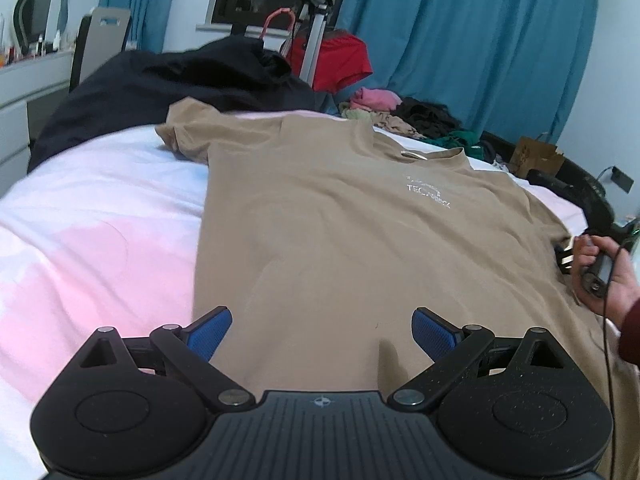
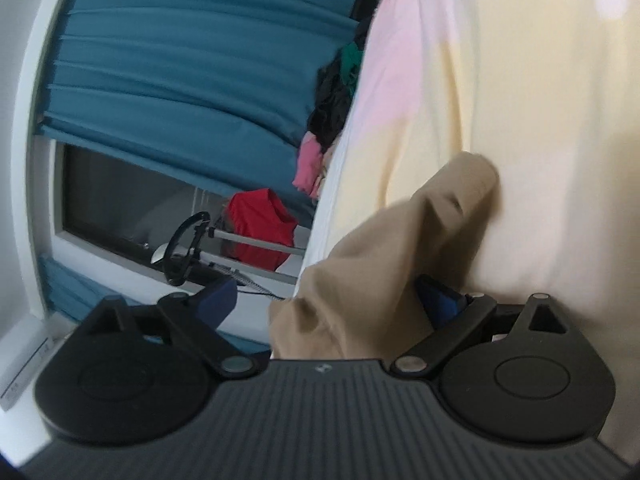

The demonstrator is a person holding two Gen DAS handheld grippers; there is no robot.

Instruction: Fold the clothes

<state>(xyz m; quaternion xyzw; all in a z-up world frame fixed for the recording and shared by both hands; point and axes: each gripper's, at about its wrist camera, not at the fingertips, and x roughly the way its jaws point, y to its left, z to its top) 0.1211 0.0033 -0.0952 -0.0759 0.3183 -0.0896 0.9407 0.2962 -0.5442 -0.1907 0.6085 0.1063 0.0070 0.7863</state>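
Observation:
A tan T-shirt (image 1: 340, 232) with a small white chest print lies spread flat, front up, on the white and pink bed sheet (image 1: 100, 220). My left gripper (image 1: 322, 330) is open, hovering over the shirt's bottom hem with nothing between its blue pads. The right gripper is held in the person's hand (image 1: 600, 276) at the shirt's right sleeve. In the right wrist view, rolled on its side, my right gripper (image 2: 328, 304) is open, with bunched tan sleeve fabric (image 2: 384, 256) lying between its fingers, against the right pad.
A black garment (image 1: 172, 84) lies heaped at the head of the bed. A pile of mixed clothes (image 1: 408, 116) sits at the far right edge. A red shirt (image 1: 336, 60) hangs on a stand before blue curtains (image 1: 480, 40). A white dresser (image 1: 28, 88) stands left.

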